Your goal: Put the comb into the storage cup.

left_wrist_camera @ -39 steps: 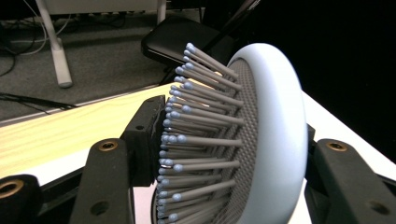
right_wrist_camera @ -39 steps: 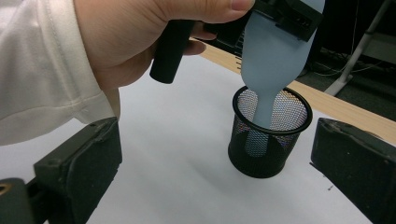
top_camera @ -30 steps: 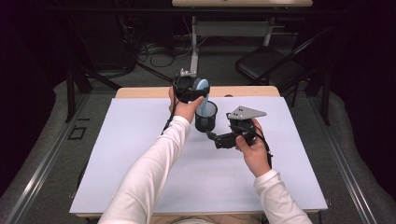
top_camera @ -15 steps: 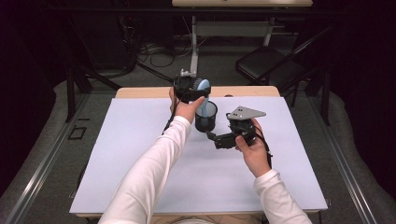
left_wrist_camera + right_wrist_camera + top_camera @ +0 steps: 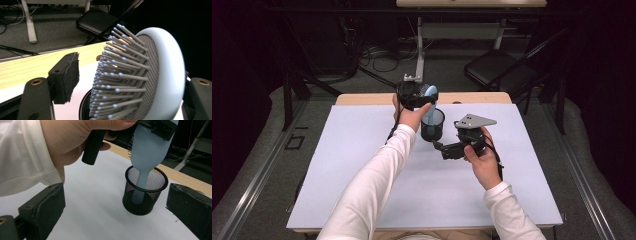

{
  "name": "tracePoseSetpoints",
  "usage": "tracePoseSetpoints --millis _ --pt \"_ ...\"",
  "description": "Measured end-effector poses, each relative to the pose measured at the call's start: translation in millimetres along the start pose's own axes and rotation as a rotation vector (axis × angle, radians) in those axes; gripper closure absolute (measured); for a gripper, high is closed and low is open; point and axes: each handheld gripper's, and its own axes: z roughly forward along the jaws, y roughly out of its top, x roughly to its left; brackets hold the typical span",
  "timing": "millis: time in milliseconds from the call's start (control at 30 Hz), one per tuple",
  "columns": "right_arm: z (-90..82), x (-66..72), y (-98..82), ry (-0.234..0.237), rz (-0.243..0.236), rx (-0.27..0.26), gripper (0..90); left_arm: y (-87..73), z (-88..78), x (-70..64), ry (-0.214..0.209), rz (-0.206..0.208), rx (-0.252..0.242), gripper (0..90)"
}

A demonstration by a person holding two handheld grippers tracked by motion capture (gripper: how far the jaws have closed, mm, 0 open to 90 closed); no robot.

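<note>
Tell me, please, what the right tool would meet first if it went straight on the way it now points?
Probably the black mesh cup, which stands ahead between the right tool jaws with the blue hairbrush handle in it; depth is uncertain.

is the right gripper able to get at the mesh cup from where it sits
Probably yes. The right gripper is open and aimed at the mesh cup, with bare white table between. The hairbrush standing in the cup sits above its wall, not in the way.
</note>
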Motion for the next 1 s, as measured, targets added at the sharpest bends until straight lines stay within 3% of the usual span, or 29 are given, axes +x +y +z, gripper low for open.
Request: tracePoseSetpoints --millis 1000 --pt "-0.1 -0.6 -0.1 -0.002 0.003 0.001 1.7 -3.1 5.9 -0.8 -0.015 -0.056 0.006 0.6"
